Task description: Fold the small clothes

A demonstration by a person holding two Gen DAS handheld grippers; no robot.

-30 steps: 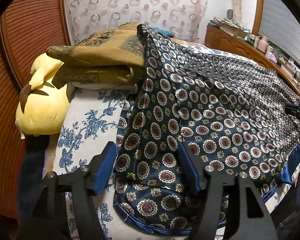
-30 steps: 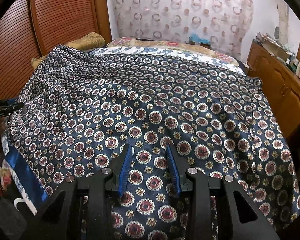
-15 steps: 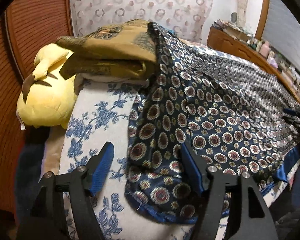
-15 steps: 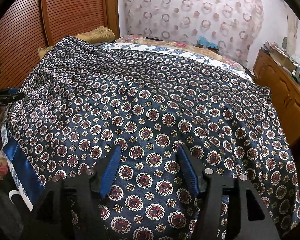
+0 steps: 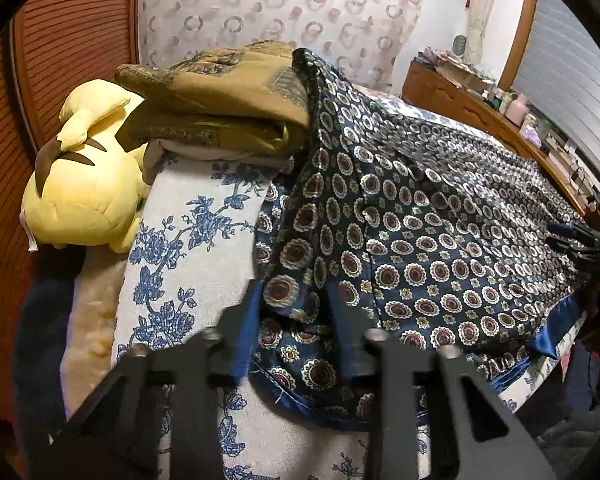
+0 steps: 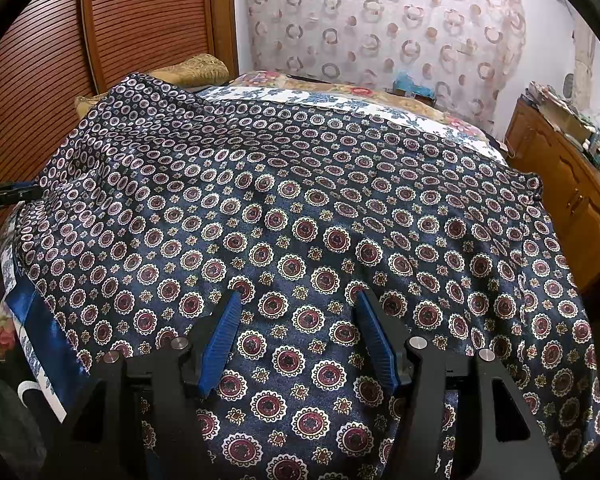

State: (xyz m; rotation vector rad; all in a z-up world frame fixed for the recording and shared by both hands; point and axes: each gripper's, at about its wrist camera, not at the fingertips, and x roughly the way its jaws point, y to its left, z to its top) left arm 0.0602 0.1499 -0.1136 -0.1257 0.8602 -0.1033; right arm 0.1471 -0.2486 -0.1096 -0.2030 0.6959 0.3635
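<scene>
- A navy satin cloth with red-and-white medallion print lies spread over most of the bed, its plain blue hem hanging at the near edge.
- The bed sheet, white with blue flower sprigs, shows bare to the left of the cloth and again along its far side in the right wrist view.
- The left gripper is closing on the cloth's bunched near-left corner; a raised fold of the fabric sits between its blue pads, which look pressed against it.
- The right gripper hangs just above the flat cloth with its blue-padded jaws spread apart, gripping nothing.
- A folded olive-gold patterned blanket is stacked on the sheet's far left; the cloth's far corner drapes up against it.
- A yellow plush toy with brown-tipped ears lies beside that stack, at the bed's left edge.
- Behind stand a slatted reddish wooden door and a sheer curtain printed with rings.
- A wooden cabinet with cluttered top runs along the right wall.
</scene>
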